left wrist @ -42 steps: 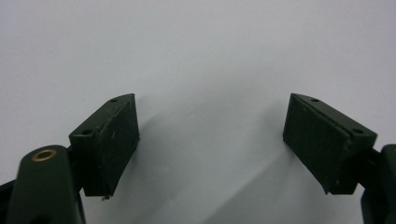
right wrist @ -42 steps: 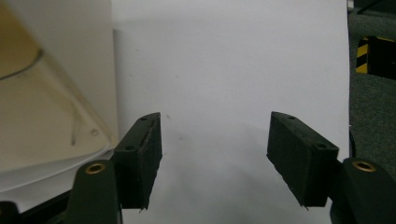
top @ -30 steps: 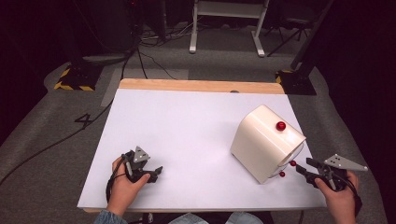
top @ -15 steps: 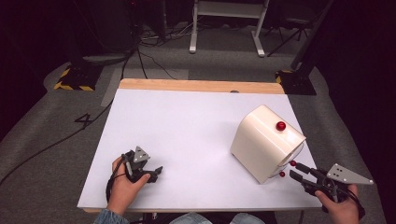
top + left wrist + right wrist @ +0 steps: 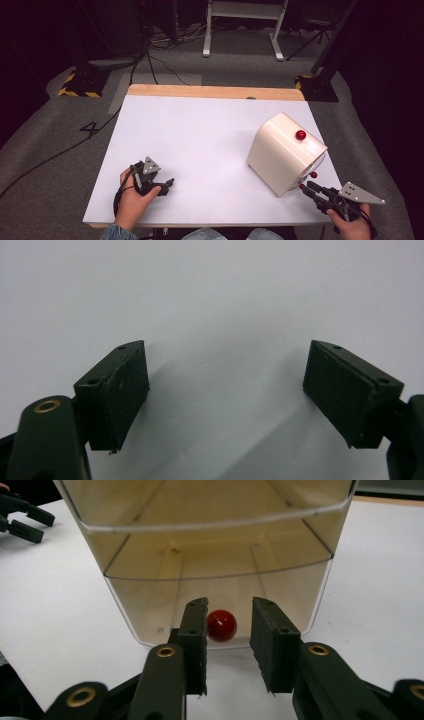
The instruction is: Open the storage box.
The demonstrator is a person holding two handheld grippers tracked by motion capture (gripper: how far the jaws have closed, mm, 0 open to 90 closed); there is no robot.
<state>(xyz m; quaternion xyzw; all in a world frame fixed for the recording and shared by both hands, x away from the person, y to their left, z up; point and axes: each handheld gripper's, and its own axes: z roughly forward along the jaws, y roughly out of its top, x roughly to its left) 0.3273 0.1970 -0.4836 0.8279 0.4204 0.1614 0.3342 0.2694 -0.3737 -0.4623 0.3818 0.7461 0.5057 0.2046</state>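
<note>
A cream box (image 5: 280,150) stands on the right of the white table (image 5: 200,130), with a red knob (image 5: 300,134) on its top. Its clear front panel (image 5: 215,565) carries a second red knob (image 5: 221,625) (image 5: 313,175). My right gripper (image 5: 229,612) (image 5: 303,187) points at that panel, its jaws narrowly open on either side of the knob without touching it. Near the table's front left, my left gripper (image 5: 167,184) (image 5: 225,385) rests wide open on bare table with nothing between its jaws.
The table's far edge is a wooden strip (image 5: 215,92). Cables (image 5: 150,55) and a stand's white legs (image 5: 240,30) lie on the grey floor beyond. My left gripper (image 5: 20,515) also appears at the top left of the right gripper view.
My right gripper has moved left and toward the box's clear front, bringing its jaws up to the front knob. The left gripper has stayed put.
</note>
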